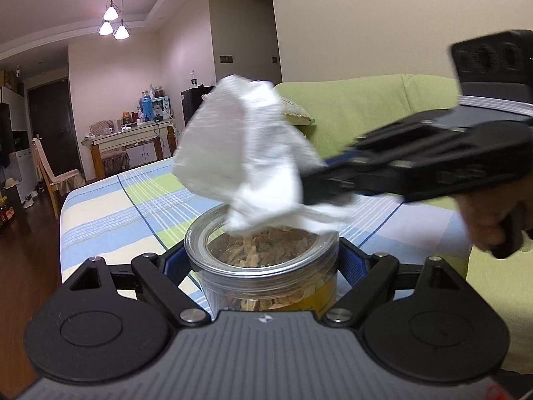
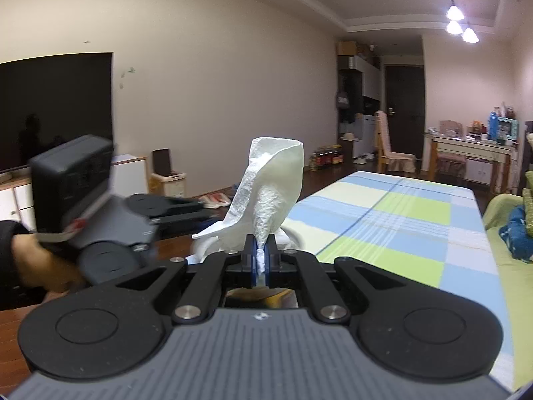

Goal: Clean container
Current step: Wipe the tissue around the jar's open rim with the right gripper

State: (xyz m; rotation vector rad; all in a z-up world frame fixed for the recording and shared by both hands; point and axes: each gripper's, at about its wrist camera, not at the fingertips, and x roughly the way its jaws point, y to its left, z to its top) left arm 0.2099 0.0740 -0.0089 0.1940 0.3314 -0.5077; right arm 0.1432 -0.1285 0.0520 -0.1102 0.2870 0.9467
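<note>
- Gripped at six o'clock, our left gripper clamps the clear container above the checked tablecloth.
- From three o'clock, our right gripper pinches the paper towel over its mouth; we judge wiping comes next, lowering it onto the rim.

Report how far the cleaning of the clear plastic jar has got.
Done: the clear plastic jar is open and clamped by the left gripper; the right gripper is shut on a crumpled white paper towel.
In hand: the towel's lower end hangs at the jar's mouth.
Left: wiping cannot be judged done; tan dried pieces sit inside, and no lid is in view.
</note>
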